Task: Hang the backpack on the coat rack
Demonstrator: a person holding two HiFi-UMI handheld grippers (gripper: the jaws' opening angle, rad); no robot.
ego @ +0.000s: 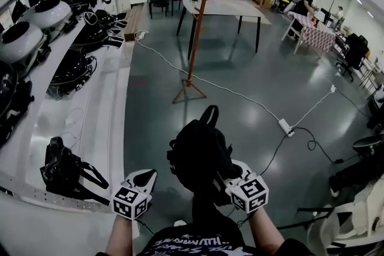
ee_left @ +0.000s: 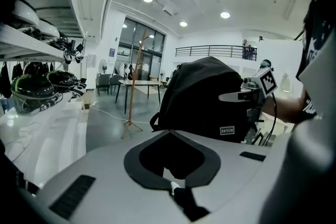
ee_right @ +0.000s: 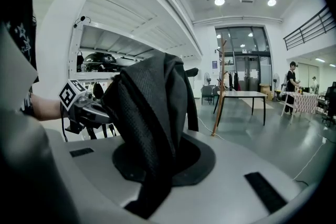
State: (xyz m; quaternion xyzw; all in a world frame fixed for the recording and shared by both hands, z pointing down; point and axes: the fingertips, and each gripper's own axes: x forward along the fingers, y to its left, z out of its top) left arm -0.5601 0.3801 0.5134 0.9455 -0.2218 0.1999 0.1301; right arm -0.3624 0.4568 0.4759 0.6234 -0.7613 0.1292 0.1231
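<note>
**Head view.** The backpack (ego: 198, 153) is covering the jaws of the right gripper (ego: 235, 169), leaving only its rear body and marker cube (ego: 249, 193) showing. The top edge is cutting off the upper end of the coat rack (ego: 197, 21). The bottom edge is cropping the person's forearms (ego: 120, 238). The people (ego: 309, 0) by the far table (ego: 315, 38) are appearing too small to describe.

**Right gripper view.** The backpack's fabric is filling the jaw opening and hiding both pads.

**Left gripper view.** The backpack is screening most of the right gripper. A dark strip (ee_left: 186, 206) at the closed jaws of the left gripper (ee_left: 171, 186) is showing too indistinctly to identify.
</note>
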